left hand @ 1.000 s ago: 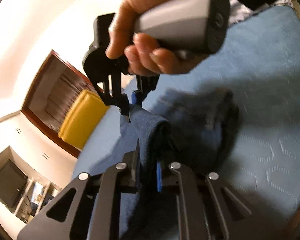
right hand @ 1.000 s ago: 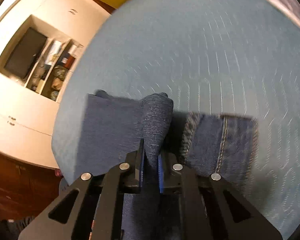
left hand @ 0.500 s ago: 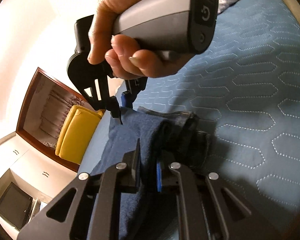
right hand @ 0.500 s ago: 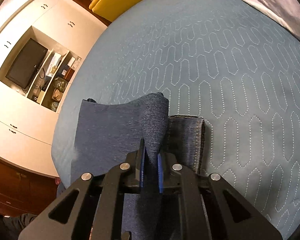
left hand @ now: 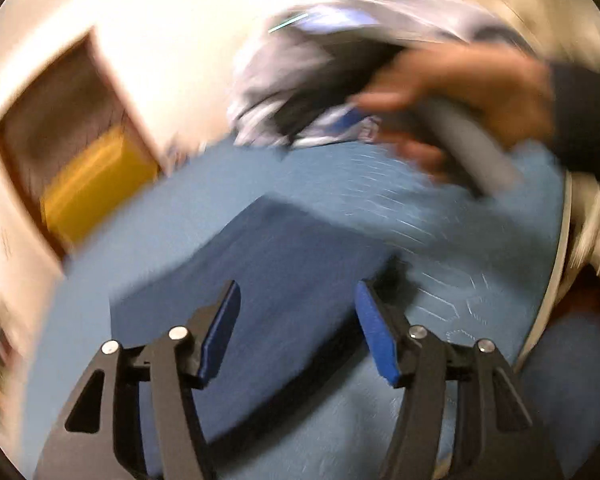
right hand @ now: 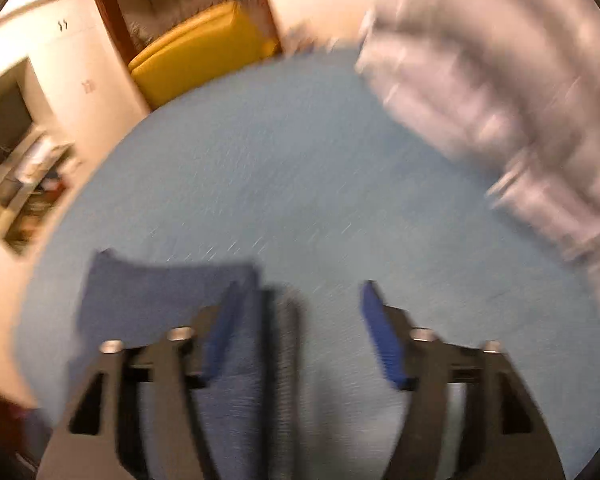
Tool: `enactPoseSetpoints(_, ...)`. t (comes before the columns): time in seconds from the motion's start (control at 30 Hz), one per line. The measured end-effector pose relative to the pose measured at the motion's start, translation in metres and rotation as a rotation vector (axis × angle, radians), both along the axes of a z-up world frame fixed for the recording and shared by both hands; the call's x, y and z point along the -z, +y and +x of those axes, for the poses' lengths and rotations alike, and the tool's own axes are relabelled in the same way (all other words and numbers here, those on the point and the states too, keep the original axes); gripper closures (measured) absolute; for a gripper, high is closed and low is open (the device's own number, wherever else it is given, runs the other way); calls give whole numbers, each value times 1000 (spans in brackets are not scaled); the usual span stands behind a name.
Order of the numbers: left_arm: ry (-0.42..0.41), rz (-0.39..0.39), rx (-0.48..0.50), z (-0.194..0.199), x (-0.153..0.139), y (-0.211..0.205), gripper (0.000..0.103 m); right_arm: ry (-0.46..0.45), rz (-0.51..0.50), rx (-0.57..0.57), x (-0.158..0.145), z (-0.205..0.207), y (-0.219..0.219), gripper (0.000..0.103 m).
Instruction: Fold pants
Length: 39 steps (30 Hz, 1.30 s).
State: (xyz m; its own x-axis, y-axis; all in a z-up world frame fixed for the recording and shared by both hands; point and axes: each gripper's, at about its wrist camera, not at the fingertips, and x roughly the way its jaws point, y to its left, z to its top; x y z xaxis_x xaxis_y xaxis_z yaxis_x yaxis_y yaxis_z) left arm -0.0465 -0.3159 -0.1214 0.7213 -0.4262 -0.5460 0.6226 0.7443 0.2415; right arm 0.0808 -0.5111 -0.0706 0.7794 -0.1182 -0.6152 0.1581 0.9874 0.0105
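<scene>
Both hand-held grippers [left hand: 298, 330] [right hand: 296, 330] gape empty above folded pants [left hand: 284, 280] on the blue bedspread [right hand: 300, 168].

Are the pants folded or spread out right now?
Folded: the pants lie as a compact rectangle on the bed, both tongs open and off them.
</scene>
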Motion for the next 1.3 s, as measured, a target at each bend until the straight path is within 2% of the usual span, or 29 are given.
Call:
enactPoseSetpoints(0.03,61,-39,-31,16,-6,13,42,-34,-76,6,-7,-10,12,12)
enactPoseSetpoints(0.07,154,-115,-85,47,-15,32,37,-53,-140,-6,-13,-22,32,11)
enactPoseSetpoints(0.13,248,-164,-148,89,-24,52,26,-39,-153,-2,-11,-32,57,11)
enactPoseSetpoints(0.2,217,-142,-198,112,-32,57,23,-25,-136,30,-1,-38,73,11)
enactPoseSetpoints(0.23,203,-150,-225,125,-36,61,12,-22,-130,57,6,-41,80,11)
enactPoseSetpoints(0.27,198,-181,-223,132,-39,63,7,-19,-104,63,17,-44,88,11)
enactPoseSetpoints(0.33,170,-248,-126,146,-45,66,6,8,-74,37,37,-46,98,11)
enactPoseSetpoints(0.37,166,-221,-78,156,-47,59,6,26,-69,38,45,-46,99,10)
enactPoseSetpoints(0.43,176,-206,-42,169,-49,47,8,44,-75,81,60,-47,95,10)
enactPoseSetpoints(0.5,236,-228,23,179,-43,33,24,88,-81,119,75,-47,88,10)
enactPoseSetpoints(0.57,300,-137,51,196,-26,0,99,143,-5,166,89,-46,74,15)
enactPoseSetpoints(0.6,295,-114,59,191,-16,-14,100,153,18,192,95,-47,67,19)
enactPoseSetpoints(0.67,295,-76,114,200,-8,-44,101,173,81,196,106,-46,57,19)
enactPoseSetpoints(0.9,398,-3,125,238,22,-102,102,181,140,205,123,-50,55,20)
enactPoseSetpoints(1.03,427,-56,119,247,23,-103,102,178,122,193,123,-49,56,20)
enactPoseSetpoints(1.1,438,-107,124,245,14,-94,96,182,112,191,121,-49,58,20)
enactPoseSetpoints(1.17,407,-135,94,237,3,-83,82,183,110,193,120,-49,59,20)
enactPoseSetpoints(1.23,382,-174,84,219,-5,-63,79,180,105,195,120,-49,59,20)
enactPoseSetpoints(1.27,366,-172,72,211,-7,-54,72,179,106,197,120,-49,59,20)
enactPoseSetpoints(1.3,351,-166,60,203,-5,-46,70,180,106,199,121,-49,59,20)
